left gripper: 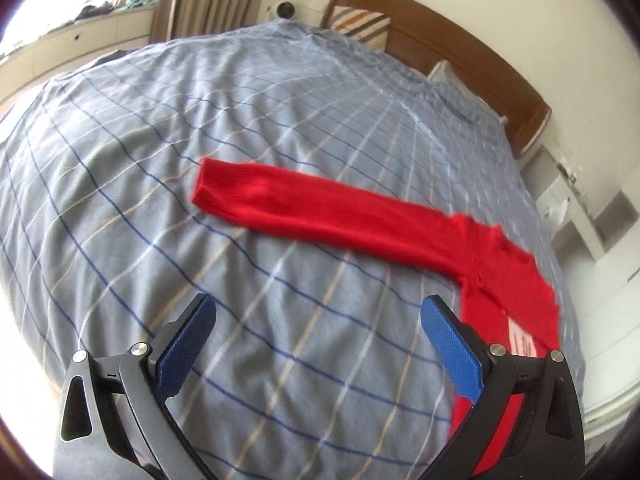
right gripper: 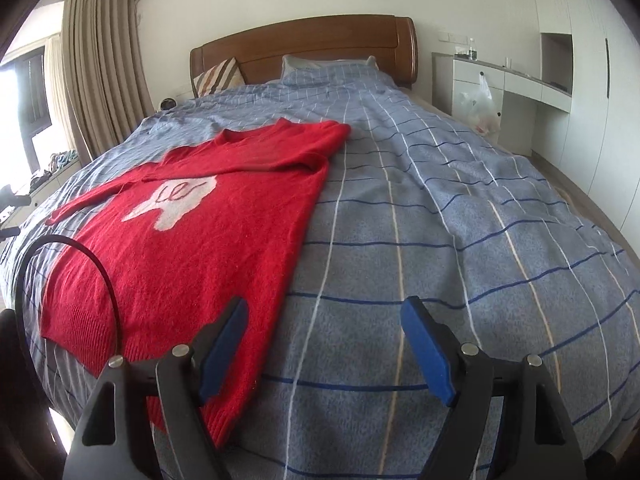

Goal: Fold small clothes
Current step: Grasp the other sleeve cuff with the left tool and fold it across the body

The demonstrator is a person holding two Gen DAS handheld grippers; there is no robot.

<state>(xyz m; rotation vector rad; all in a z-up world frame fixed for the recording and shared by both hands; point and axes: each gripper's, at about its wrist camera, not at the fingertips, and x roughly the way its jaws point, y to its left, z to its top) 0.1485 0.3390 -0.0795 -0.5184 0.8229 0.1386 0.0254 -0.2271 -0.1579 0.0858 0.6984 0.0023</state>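
Observation:
A red knitted sweater (right gripper: 192,240) with a white motif on its chest lies flat on the blue checked bed cover (right gripper: 440,240). One sleeve is folded across the chest below the collar. The other sleeve (left gripper: 304,204) stretches out straight over the cover, its cuff at the left in the left wrist view. My left gripper (left gripper: 318,312) hangs open above the cover, short of that sleeve, with the sweater's body by its right finger. My right gripper (right gripper: 322,312) is open above the sweater's right edge near the hem, with nothing between its blue pads.
A wooden headboard (right gripper: 320,44) with a striped cushion (right gripper: 218,76) and a pillow stands at the bed's far end. White drawers with a plastic bag (right gripper: 482,108) are at the right. Curtains (right gripper: 100,64) and a window sill are at the left. A black cable (right gripper: 92,256) arcs over the sweater.

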